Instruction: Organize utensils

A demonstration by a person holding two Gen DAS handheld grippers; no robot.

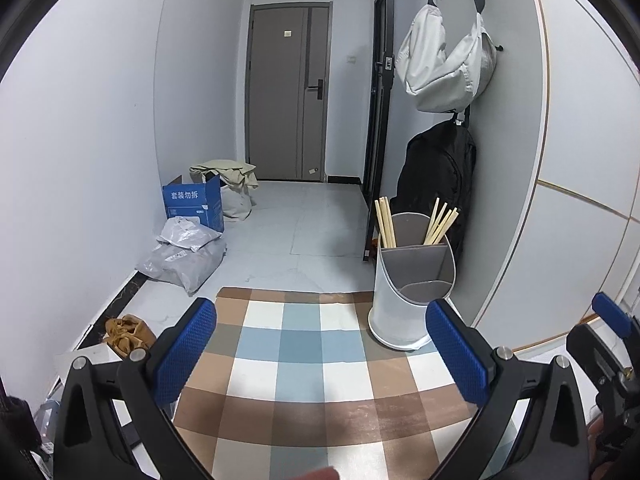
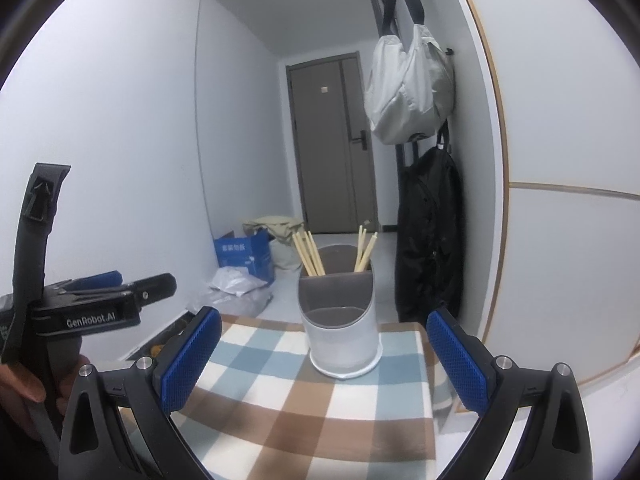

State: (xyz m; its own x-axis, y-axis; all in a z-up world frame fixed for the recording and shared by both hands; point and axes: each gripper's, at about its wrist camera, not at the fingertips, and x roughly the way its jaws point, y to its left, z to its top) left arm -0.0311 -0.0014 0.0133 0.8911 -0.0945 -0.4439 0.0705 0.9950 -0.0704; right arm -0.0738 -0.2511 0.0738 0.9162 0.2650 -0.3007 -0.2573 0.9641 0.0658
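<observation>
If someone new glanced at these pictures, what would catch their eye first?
Probably the white holder standing on the checked cloth, chopsticks sticking up from its two rear compartments. Next, both open grippers, left and right, empty in front of it.

The lower ends of the chopsticks (image 1: pixel 386 224) are hidden inside the utensil holder (image 1: pixel 408 304), behind its grey dividers. In the left wrist view the right tool (image 1: pixel 612 320) is cut off by the right edge, showing only one blue pad, so its opening cannot be judged there. A blurred fingertip (image 1: pixel 320 474) pokes in at the bottom edge. The checked cloth (image 2: pixel 304 408) runs out of the bottom of both views, covering the desk beneath. The print on the blue box (image 2: pixel 244 254) is too blurred to read in the right wrist view.
</observation>
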